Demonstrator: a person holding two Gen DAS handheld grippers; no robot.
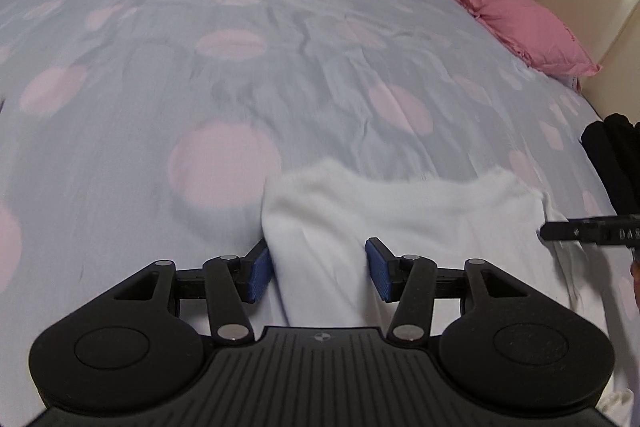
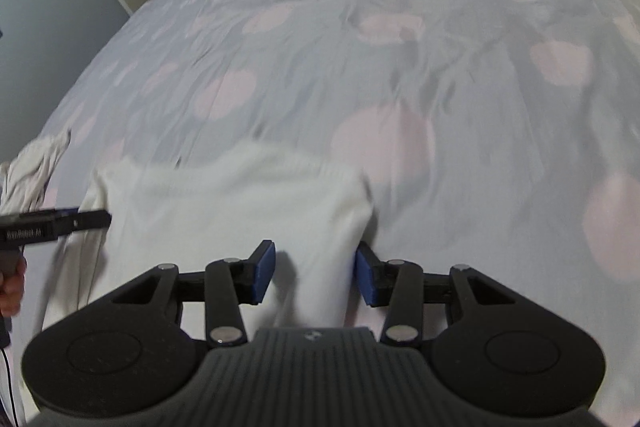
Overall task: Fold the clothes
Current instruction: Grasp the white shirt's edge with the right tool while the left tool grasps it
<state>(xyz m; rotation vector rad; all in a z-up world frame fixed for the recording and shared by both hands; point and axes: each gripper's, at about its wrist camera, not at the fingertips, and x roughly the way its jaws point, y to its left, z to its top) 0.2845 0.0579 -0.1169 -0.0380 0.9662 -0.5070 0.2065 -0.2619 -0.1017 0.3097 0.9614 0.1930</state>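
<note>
A white knitted garment (image 1: 400, 223) lies on a bed covered with a grey sheet dotted with pink circles (image 1: 224, 75), well away from the pink pillow (image 1: 516, 19). The left gripper (image 1: 318, 269) and right gripper (image 2: 316, 273) each straddle a garment edge, jaws about half open, pads not visibly pressing. Closing now might catch the sheet too. Motion blur hides the fabric's folds; its near part is cut off.

Black grippers, blue-padded fingers (image 1: 262, 273)
</note>
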